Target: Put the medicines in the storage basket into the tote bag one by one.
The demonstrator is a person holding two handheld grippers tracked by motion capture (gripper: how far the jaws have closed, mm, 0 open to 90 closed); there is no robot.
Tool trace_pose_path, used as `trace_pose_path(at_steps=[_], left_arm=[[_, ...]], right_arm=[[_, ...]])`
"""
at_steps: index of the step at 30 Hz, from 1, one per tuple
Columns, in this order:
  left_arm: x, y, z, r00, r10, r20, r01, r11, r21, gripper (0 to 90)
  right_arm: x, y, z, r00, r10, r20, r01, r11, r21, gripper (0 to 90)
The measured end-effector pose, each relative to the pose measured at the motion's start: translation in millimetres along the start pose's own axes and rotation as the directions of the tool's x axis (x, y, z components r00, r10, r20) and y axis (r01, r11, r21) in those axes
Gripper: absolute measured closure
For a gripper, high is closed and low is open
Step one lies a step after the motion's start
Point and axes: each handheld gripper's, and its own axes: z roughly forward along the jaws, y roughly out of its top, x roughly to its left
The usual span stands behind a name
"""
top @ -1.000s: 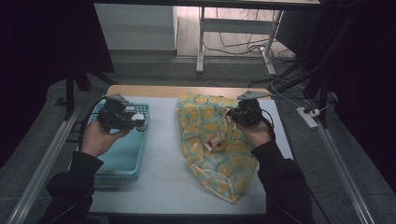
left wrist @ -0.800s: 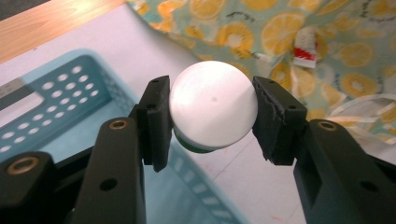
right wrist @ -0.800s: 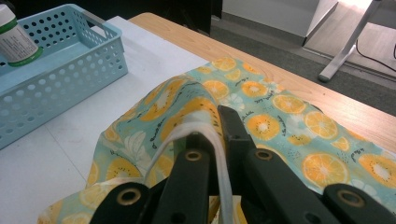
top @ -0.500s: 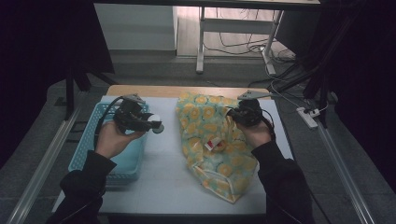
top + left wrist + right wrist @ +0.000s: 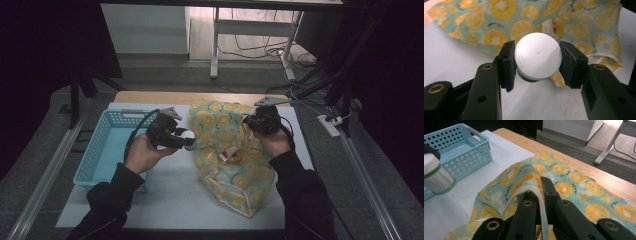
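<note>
left hand-held gripper (image 5: pixel 537 62) is pinching white-capped jar (image 5: pixel 537 57) above tabletop (image 5: pixel 165 195), between blue basket (image 5: pixel 100 150) and lemon-print bag (image 5: pixel 225 150) | right hand-held gripper (image 5: pixel 535 192) is pinching bag's edge, holding it up | risk: mouth is sagging, jar could catch fabric and slip

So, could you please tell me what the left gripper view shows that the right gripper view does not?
Left gripper view: the lid of the white-capped jar face-on, gripped between the jaws of the left claw. Right gripper view: the blue basket, the wooden table edge, and the right claw shut on the white trim of the fruit-print bag. Both: the jar, the bag and the white table cover.
</note>
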Motion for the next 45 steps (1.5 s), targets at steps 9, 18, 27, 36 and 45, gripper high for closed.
trace_pose_path(at_steps=[9, 18, 27, 36, 45], left_arm=[[-19.5, 12.4, 35.6, 0.9977, 0.033, 0.059, -0.034, 0.9992, 0.019, 51.3], [-35.6, 23.6, 70.7, 0.9924, 0.075, 0.098, -0.079, 0.9961, 0.04, 51.3], [-44.5, 33.9, 105.0, 0.9885, 0.097, 0.117, -0.104, 0.993, 0.057, 51.3], [-42.9, 41.1, 131.0, 0.9896, 0.108, 0.095, -0.116, 0.9897, 0.084, 51.3], [-31.0, 50.9, 138.2, 0.9943, 0.091, 0.056, -0.095, 0.9926, 0.076, 51.3]], right_arm=[[-0.6, 0.5, 0.7, 1.0, 0.002, -0.001, -0.002, 1.0, 0.001, 89.3], [-2.8, -0.4, 0.8, 1.0, 0.007, 0.002, -0.007, 1.0, 0.0, 89.3], [-4.2, -0.2, -0.4, 1.0, 0.007, 0.004, -0.007, 1.0, -0.003, 89.3], [-4.6, -0.2, -0.4, 0.9999, 0.009, 0.006, -0.009, 1.0, -0.008, 89.3], [-4.8, 0.3, -0.9, 0.9999, 0.009, 0.006, -0.009, 1.0, -0.008, 89.3]])
